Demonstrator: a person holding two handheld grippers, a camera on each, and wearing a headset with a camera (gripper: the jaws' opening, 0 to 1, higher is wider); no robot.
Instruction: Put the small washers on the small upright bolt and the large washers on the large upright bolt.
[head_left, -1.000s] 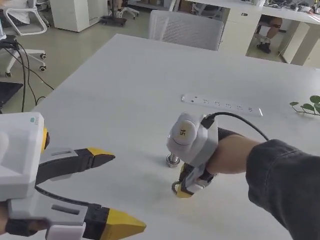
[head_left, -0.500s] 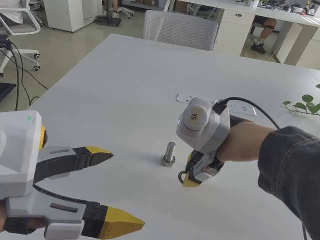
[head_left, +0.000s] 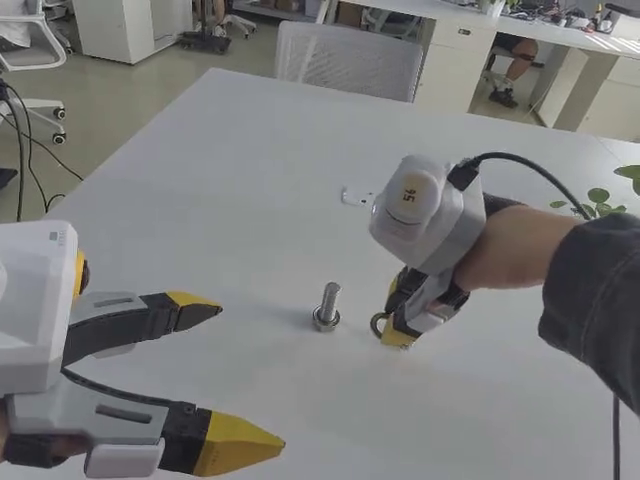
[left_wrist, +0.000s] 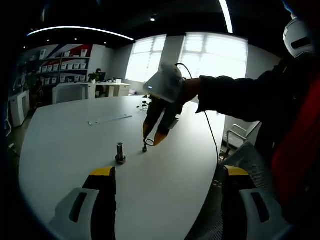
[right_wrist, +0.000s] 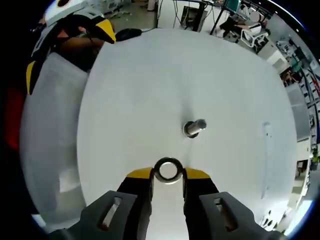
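A washer (right_wrist: 168, 170) is clamped between the yellow tips of the right gripper (head_left: 395, 332), just beside the upright bolt (head_left: 327, 306), which is stood on the white table (head_left: 250, 170). The left gripper (head_left: 245, 375) is held with its jaws spread wide, well apart from both.

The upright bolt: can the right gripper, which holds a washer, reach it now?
Probably yes. The right gripper, shut on the washer, hangs close beside the bolt, with bare table between them and the open left gripper well away.

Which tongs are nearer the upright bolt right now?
Right. The right tongs hang just beside the bolt, gripping a washer; the left tongs sit open, well back.
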